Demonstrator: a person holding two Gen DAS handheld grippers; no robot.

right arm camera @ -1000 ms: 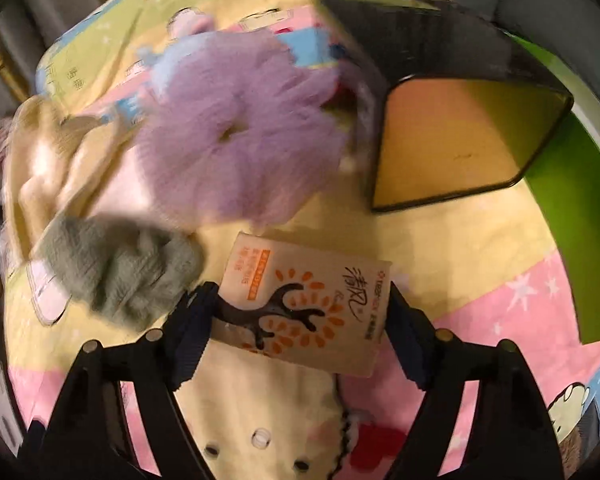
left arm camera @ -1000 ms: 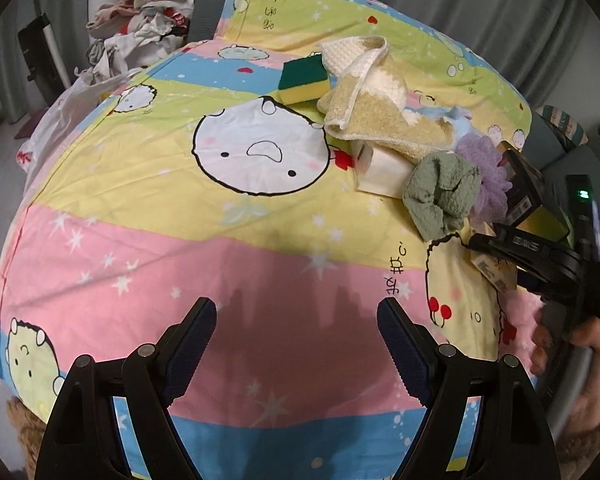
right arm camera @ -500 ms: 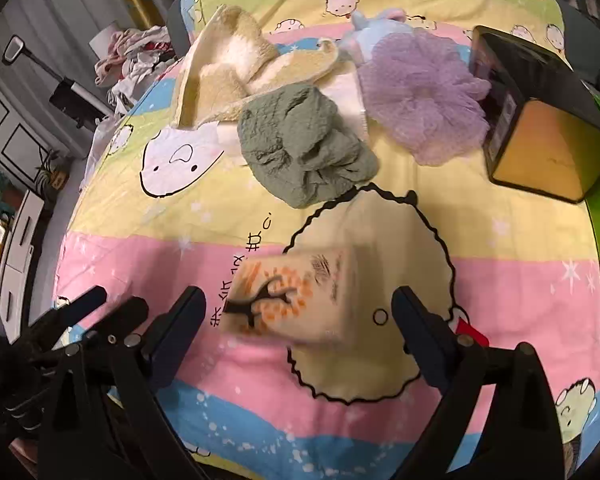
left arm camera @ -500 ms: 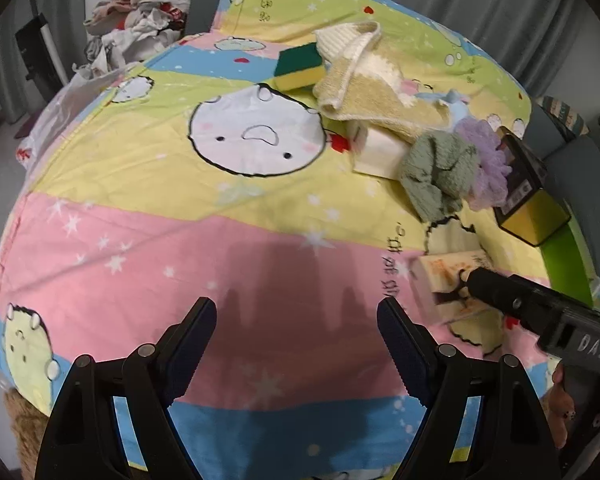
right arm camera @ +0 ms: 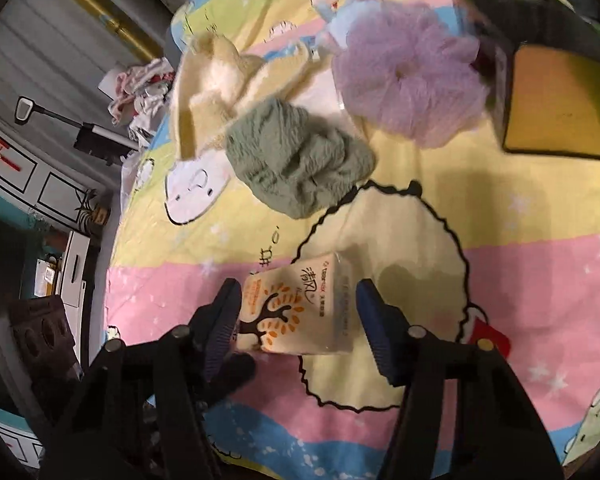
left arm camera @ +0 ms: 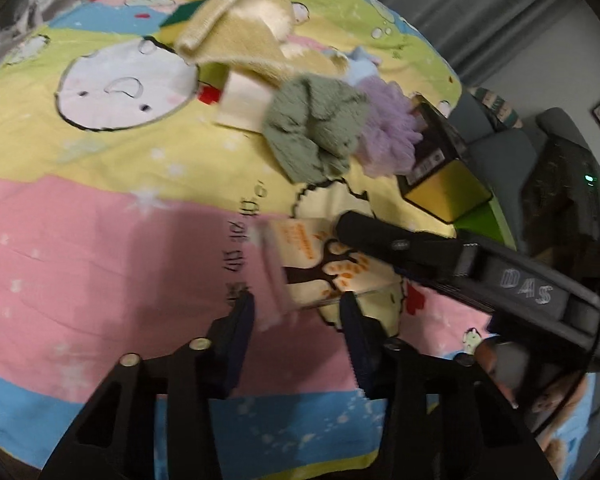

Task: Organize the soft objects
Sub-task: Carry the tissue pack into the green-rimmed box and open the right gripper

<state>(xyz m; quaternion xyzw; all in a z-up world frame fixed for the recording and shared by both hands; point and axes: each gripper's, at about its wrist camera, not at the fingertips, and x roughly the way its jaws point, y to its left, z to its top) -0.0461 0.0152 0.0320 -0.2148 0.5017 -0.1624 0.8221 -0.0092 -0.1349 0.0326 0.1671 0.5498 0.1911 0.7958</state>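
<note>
Fingers of both my grippers are closing in on the same tissue pack (right arm camera: 300,312), which lies on the bed sheet (left arm camera: 100,240) at the seam between the pink band and the big yellow cartoon shape. My right gripper (right arm camera: 298,312) straddles it, the pack sitting between the two fingers; the left one looks to be touching its edge, the other has a sliver of daylight, so I wouldn't call that a grip yet. My left gripper (left arm camera: 296,320) comes at the pack's near end from the other side, fingers narrowing with the pink end of the pack just reaching in between them, not pressed that I can see. So the step in hand, as I read it, is a two-handed pickup or a handover of this pack. Next up, one side has to finish clamping before anything lifts, or the soft pack will just slide on the sheet. Further up the bed wait the green cloth (right arm camera: 296,164), the purple bath puff (right arm camera: 408,76) and the beige towel (left arm camera: 236,32), with a black-and-yellow box (right arm camera: 552,120) beside them, possibly the bin for all this.
</note>
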